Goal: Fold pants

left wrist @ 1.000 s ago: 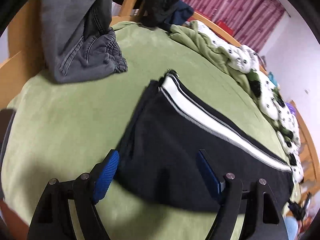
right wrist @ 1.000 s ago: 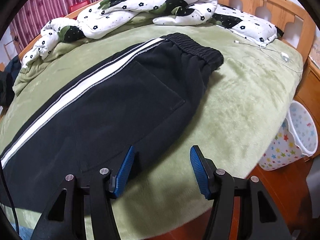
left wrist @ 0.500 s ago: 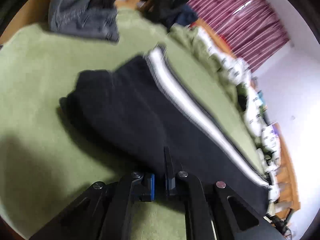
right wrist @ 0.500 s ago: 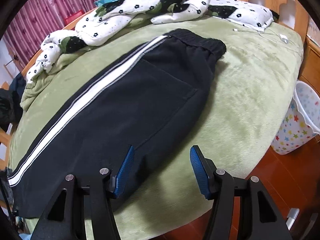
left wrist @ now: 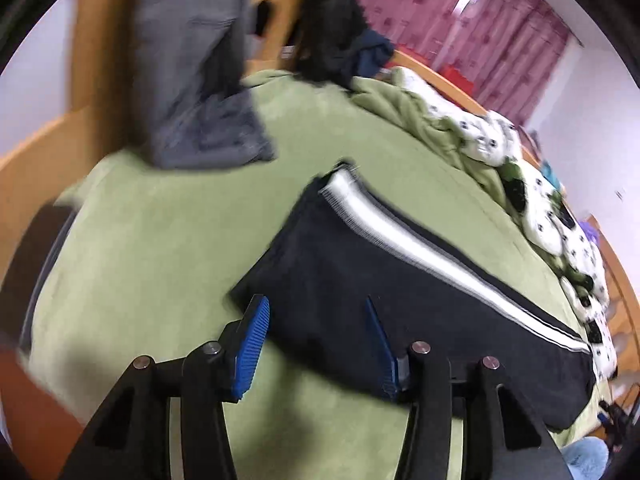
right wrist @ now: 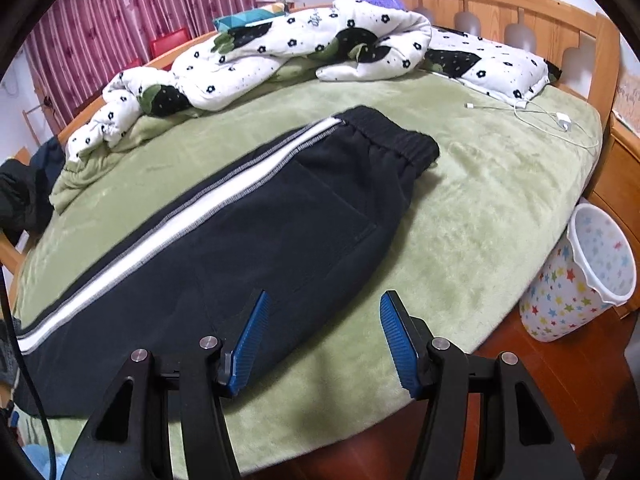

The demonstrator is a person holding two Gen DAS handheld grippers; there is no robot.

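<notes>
1. No brand or label can be read anywhere; the print on the quilt (right wrist: pixel 280 52) is too small.
2. The black pants (right wrist: pixel 248 232) lie flat on the green bed (right wrist: pixel 500 208).
3. The left tongs (left wrist: pixel 316 344) have just been opening, spread above the blurred pant hem, not pinching it.
4. The right tongs (right wrist: pixel 322 340) are spread, holding nothing.

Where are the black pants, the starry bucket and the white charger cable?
black pants (right wrist: pixel 280 236): right wrist view, on the back pocket.
starry bucket (right wrist: pixel 560 300): right wrist view, on its outer wall.
white charger cable (right wrist: pixel 562 120): right wrist view, on the plug.
</notes>
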